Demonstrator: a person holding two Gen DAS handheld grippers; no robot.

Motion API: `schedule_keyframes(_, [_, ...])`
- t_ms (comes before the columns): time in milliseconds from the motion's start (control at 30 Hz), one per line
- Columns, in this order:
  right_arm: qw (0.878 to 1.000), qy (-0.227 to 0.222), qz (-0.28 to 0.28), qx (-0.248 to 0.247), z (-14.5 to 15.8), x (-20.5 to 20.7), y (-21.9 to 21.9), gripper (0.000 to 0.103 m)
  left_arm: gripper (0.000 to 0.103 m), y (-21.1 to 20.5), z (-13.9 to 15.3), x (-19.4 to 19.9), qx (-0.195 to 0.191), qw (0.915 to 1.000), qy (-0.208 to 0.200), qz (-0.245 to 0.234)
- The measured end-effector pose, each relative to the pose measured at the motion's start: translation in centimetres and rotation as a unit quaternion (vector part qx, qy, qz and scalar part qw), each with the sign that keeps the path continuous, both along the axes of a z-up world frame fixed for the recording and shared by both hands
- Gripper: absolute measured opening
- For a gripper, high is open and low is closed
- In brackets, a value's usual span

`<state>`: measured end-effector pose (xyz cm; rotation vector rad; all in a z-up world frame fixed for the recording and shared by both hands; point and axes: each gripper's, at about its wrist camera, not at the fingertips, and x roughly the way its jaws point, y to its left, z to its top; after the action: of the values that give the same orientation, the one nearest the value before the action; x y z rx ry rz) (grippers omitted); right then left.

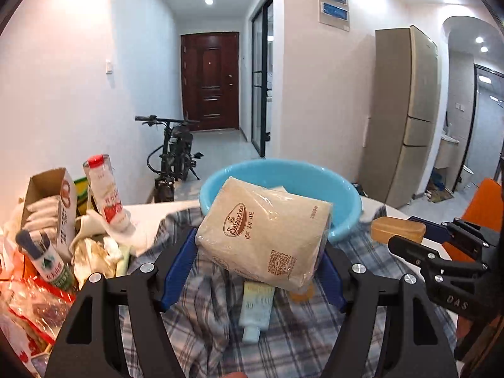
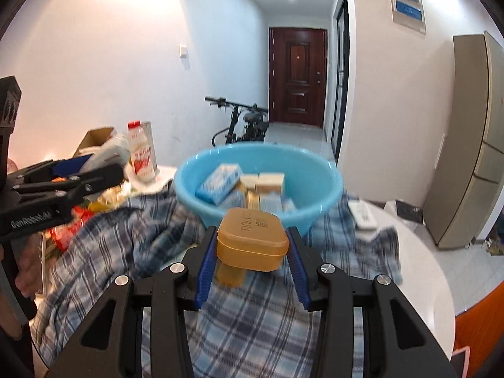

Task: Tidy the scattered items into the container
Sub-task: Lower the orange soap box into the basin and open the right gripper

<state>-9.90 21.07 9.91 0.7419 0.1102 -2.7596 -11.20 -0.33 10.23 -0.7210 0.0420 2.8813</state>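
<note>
White round counter [image 2: 419, 271], largely draped by a blue plaid cloth [image 2: 252, 315]. At 12 o'clock on the cloth, a light-blue basin [image 2: 318, 201]. At 2 o'clock, on bare counter just beside the cloth's edge, a white remote [image 2: 362, 217]. At 10 o'clock, a clutter: open cardboard box [image 1: 47, 189], white red-capped bottle [image 1: 105, 192], green-labelled bottle [image 1: 47, 258], red wrappers [image 1: 34, 308]. Near 6 o'clock on the cloth, a pale tube [image 1: 255, 308].
</note>
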Motion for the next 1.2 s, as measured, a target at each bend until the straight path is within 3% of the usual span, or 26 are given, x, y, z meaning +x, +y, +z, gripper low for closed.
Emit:
schedule_keyframes(267, [0.999,0.033,-0.002,0.007,3.8,-3.8,-1.6,0.045,0.070,0.5,1.6,-3.3,-0.001,0.9999,0.008,0.015])
schedule_keyframes(467, [0.999,0.046,-0.007,0.012,5.0,-7.7,-3.1,0.045,0.070,0.6,1.6,-6.8,-0.005,0.9993,0.008,0.036])
schedule_keyframes(567, [0.999,0.046,-0.015,0.016,4.7,-9.8,-3.7,0.045,0.070,1.0,0.9,-8.5,-0.020,0.9984,0.008,0.052])
schedule_keyframes(833, [1.000,0.009,-0.022,0.009,1.2,-14.9,-4.3,0.045,0.070,1.4,-1.4,-12.2,-0.013,0.9987,-0.021,0.043])
schedule_keyframes(1200, [1.000,0.007,-0.029,0.009,0.9,-16.0,-4.1,0.045,0.070,2.3,-1.8,-12.4,-0.017,0.9986,-0.026,0.043])
